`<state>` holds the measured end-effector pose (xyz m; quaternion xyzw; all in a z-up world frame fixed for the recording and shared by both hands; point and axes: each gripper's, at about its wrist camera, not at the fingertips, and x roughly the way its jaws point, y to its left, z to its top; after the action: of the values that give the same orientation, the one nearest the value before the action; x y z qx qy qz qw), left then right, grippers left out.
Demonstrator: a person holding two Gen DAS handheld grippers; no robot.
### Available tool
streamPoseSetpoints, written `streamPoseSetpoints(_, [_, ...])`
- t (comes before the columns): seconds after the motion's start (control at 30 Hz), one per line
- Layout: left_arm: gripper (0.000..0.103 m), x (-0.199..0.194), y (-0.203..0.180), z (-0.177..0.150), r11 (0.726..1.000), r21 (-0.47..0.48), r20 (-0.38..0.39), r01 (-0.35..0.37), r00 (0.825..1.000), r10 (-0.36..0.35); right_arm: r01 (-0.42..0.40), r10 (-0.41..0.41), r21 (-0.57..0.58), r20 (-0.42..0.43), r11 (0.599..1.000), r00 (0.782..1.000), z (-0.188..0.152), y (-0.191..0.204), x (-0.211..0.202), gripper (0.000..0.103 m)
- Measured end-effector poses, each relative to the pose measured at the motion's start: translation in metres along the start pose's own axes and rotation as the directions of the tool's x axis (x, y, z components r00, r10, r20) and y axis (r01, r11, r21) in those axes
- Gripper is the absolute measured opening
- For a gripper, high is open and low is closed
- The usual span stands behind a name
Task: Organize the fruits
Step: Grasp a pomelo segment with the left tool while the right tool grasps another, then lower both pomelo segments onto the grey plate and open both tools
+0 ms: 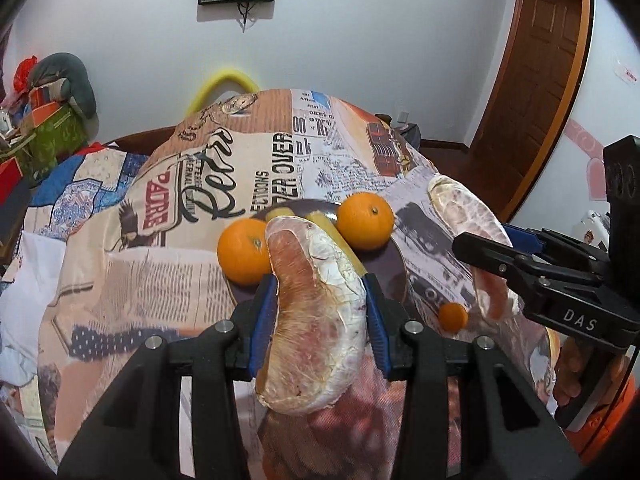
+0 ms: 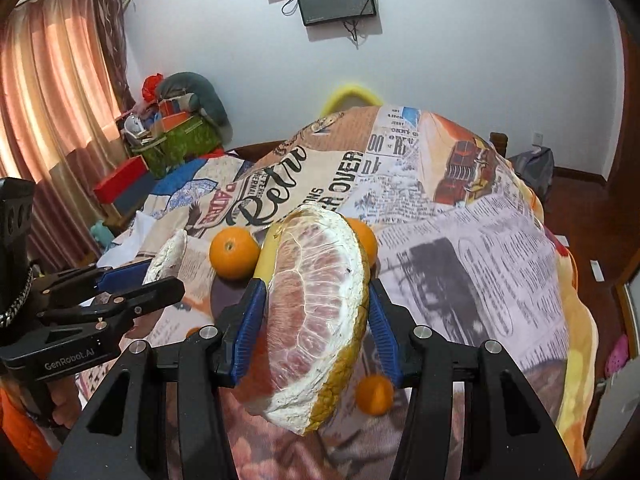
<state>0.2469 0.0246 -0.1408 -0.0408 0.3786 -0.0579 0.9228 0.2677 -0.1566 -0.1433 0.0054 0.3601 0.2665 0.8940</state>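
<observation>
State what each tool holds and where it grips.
Left tool: pomelo wedge, pinched across its middle. Right tool: another pomelo wedge, also mid-body.

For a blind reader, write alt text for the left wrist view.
The left gripper clamps a peeled pomelo wedge above a dark plate holding two oranges and a banana, on a newsprint-patterned cloth. At right, the right gripper holds another wedge.

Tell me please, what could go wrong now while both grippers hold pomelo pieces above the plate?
1. The plate already carries two oranges and a banana; adding pieces may push one off.
2. The left gripper clamps its pomelo segment on soft flesh, so it could slip or tear.
3. The small orange lies loose on the cloth and may roll.
</observation>
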Motion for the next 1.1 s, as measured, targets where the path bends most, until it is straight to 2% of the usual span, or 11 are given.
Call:
streamPoseSetpoints(0.63, [0.042,0.057,0.025,0.031,1.0,-0.03,-0.006,-0.003,1.0,0.003,-0.037,0.035,-0.041,-0.042,0.998,0.999,0.022,0.002,0.065,0.047])
streamPoseSetpoints(0.7, [0.04,0.064,0.027,0.033,0.999,-0.035,-0.015,-0.001,1.0,0.0,-0.034,0.032,-0.047,-0.054,0.998,0.998,0.022,0.001,0.072,0.047])
streamPoseSetpoints(0.73, [0.035,0.066,0.027,0.034,0.999,-0.034,-0.014,0.001,1.0,-0.001,-0.034,0.031,-0.048,-0.058,0.998,0.998,0.022,-0.001,0.074,0.047])
streamPoseSetpoints(1.1, [0.035,0.079,0.027,0.038,1.0,-0.026,-0.024,0.002,1.0,-0.003,-0.049,0.044,-0.04,-0.113,0.998,0.993,0.019,-0.009,0.091,0.048])
